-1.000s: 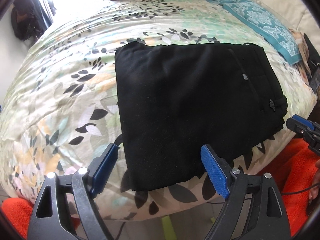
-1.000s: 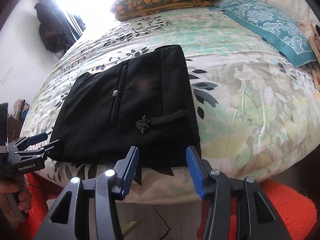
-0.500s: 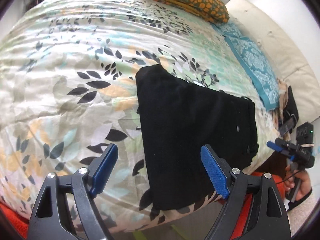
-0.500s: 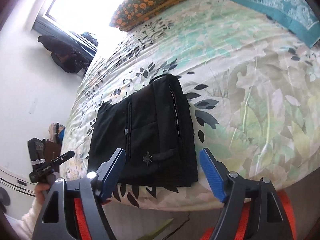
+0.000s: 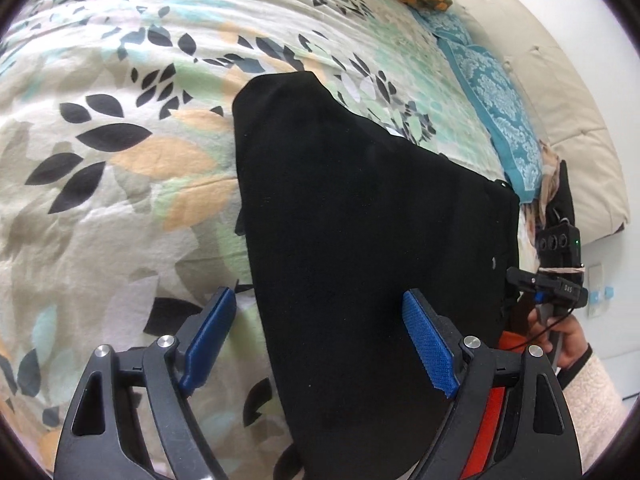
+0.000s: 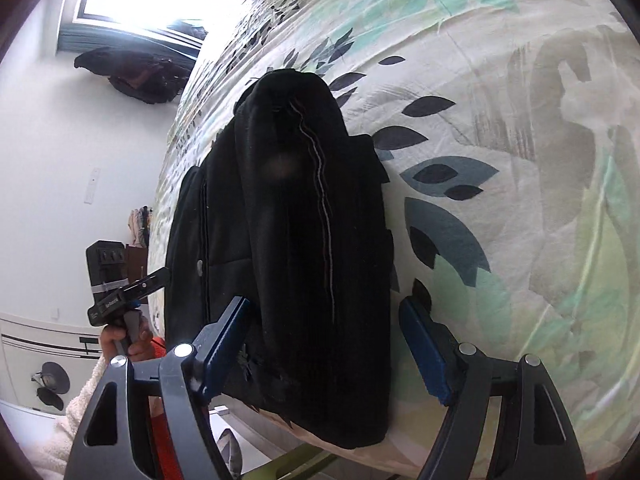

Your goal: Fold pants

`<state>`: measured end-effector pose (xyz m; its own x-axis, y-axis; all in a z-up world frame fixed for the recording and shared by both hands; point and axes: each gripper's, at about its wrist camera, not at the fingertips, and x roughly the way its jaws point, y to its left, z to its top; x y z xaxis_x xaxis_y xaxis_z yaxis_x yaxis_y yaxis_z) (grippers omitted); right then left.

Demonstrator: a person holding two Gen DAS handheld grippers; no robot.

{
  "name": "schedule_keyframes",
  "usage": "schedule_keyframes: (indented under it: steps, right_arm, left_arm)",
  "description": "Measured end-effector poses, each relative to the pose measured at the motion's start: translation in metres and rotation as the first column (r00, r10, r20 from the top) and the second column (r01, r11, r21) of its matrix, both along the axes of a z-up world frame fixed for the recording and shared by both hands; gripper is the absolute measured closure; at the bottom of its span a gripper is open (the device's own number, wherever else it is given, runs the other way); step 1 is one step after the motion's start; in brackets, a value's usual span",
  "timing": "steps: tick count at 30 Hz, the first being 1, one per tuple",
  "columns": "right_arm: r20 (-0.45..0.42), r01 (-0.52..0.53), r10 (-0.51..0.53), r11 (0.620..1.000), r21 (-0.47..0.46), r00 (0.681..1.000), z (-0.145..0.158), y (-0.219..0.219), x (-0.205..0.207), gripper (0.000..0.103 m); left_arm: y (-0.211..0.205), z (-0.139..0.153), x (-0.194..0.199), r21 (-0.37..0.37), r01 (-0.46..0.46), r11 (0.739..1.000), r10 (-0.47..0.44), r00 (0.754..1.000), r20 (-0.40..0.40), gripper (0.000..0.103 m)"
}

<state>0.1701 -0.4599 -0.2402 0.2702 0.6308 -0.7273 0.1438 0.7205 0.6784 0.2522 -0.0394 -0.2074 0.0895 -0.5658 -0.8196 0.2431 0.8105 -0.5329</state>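
On the bedspread the folded pants could unravel (both tongs, left gripper and right gripper, gape empty) if snagged unevenly.

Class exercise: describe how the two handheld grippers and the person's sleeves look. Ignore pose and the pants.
The left gripper and the right gripper share one build: black plastic frames with triangular cut-outs, silver bolts and blue textured pads. Thin black cables trail from the handles. Both sleeves are fluffy cream fleece.
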Motion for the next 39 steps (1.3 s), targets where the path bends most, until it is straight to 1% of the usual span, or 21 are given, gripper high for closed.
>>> schedule_keyframes:
  steps: [2, 4, 5, 6, 7, 8, 9, 10, 11, 12, 13, 15, 20, 26, 29, 31, 34, 37, 39]
  right_arm:
    - [0.001, -0.023, 0.023, 0.999, 0.032, 1.0, -0.004, 0.004, 0.004, 0.026]
    - [-0.003, -0.036, 0.036, 0.998, 0.051, 0.999, -0.008, 0.007, 0.009, 0.025]
    - [-0.002, -0.04, 0.04, 0.998, 0.052, 0.999, -0.01, 0.01, 0.01, 0.026]
    - [0.006, -0.046, 0.046, 0.998, 0.045, 0.999, -0.009, 0.011, 0.01, 0.032]
    - [0.017, -0.06, 0.059, 0.998, 0.036, 0.998, -0.007, 0.013, 0.01, 0.042]
    - [0.027, -0.07, 0.069, 0.997, 0.029, 0.997, -0.005, 0.014, 0.008, 0.046]
    - [0.037, -0.068, 0.067, 0.997, 0.04, 0.997, -0.004, 0.014, 0.007, 0.054]
    - [0.05, -0.064, 0.061, 0.997, 0.053, 0.997, -0.002, 0.013, 0.006, 0.059]
    - [0.067, -0.066, 0.062, 0.997, 0.05, 0.996, 0.003, 0.014, 0.005, 0.06]
    - [0.08, -0.072, 0.069, 0.997, 0.037, 0.994, 0.007, 0.017, 0.005, 0.063]
    - [0.092, -0.075, 0.073, 0.997, 0.023, 0.993, 0.012, 0.02, 0.004, 0.065]
    - [0.107, -0.062, 0.059, 0.998, 0.024, 0.992, 0.022, 0.022, 0.003, 0.068]
    - [0.162, -0.076, 0.07, 0.997, 0.031, 0.984, 0.057, 0.032, -0.007, 0.07]
    - [0.226, -0.088, 0.075, 0.995, 0.047, 0.971, 0.105, 0.056, -0.016, 0.07]
    - [0.257, -0.102, 0.081, 0.993, 0.067, 0.963, 0.125, 0.077, -0.012, 0.07]
    - [0.272, -0.111, 0.084, 0.99, 0.087, 0.959, 0.134, 0.095, -0.007, 0.07]
    - [0.271, -0.126, 0.088, 0.984, 0.125, 0.959, 0.139, 0.114, 0.004, 0.07]
    - [0.264, -0.144, 0.109, 0.982, 0.119, 0.958, 0.137, 0.138, 0.012, 0.07]
    - [0.247, -0.142, 0.109, 0.982, 0.121, 0.963, 0.127, 0.151, 0.014, 0.07]
  left_arm:
    - [-0.007, -0.003, 0.003, -0.026, 0.009, 1.0, -0.009, 1.0, -0.011, 0.017]
    - [-0.01, -0.003, 0.002, -0.037, 0.014, 0.999, -0.014, 1.0, -0.019, 0.017]
    - [-0.011, -0.003, 0.001, -0.047, 0.018, 0.999, -0.019, 0.999, -0.027, 0.02]
    - [-0.012, -0.002, 0.0, -0.049, 0.022, 0.999, -0.024, 0.999, -0.031, 0.026]
    - [-0.012, 0.0, -0.002, -0.031, 0.025, 0.999, -0.025, 1.0, -0.014, 0.037]
    - [-0.013, 0.003, -0.004, -0.018, 0.033, 0.999, -0.032, 0.999, 0.008, 0.053]
    - [-0.012, 0.007, -0.006, -0.018, 0.033, 0.999, -0.033, 0.999, 0.024, 0.064]
    - [-0.011, 0.011, -0.007, -0.023, 0.028, 0.999, -0.027, 0.999, 0.031, 0.069]
    - [-0.011, 0.016, -0.009, -0.027, 0.021, 0.999, -0.02, 0.999, 0.036, 0.077]
    - [-0.013, 0.022, -0.01, -0.02, 0.015, 1.0, -0.014, 0.999, 0.047, 0.079]
    - [-0.016, 0.028, -0.013, -0.008, 0.01, 1.0, -0.01, 0.998, 0.062, 0.08]
    - [-0.018, 0.042, -0.018, -0.003, 0.006, 1.0, -0.005, 0.996, 0.088, 0.083]
    - [-0.012, 0.076, -0.03, -0.032, -0.014, 0.999, 0.018, 0.993, 0.115, 0.084]
    - [0.025, 0.123, -0.042, -0.078, -0.049, 0.996, 0.06, 0.986, 0.157, 0.084]
    - [0.051, 0.137, -0.043, -0.09, -0.087, 0.992, 0.101, 0.981, 0.165, 0.084]
    - [0.068, 0.143, -0.042, -0.086, -0.116, 0.99, 0.129, 0.977, 0.169, 0.084]
    - [0.092, 0.146, -0.041, -0.076, -0.151, 0.986, 0.162, 0.971, 0.173, 0.084]
    - [0.114, 0.136, -0.04, -0.072, -0.18, 0.981, 0.19, 0.969, 0.159, 0.084]
    - [0.128, 0.12, -0.038, -0.06, -0.2, 0.978, 0.206, 0.968, 0.144, 0.084]
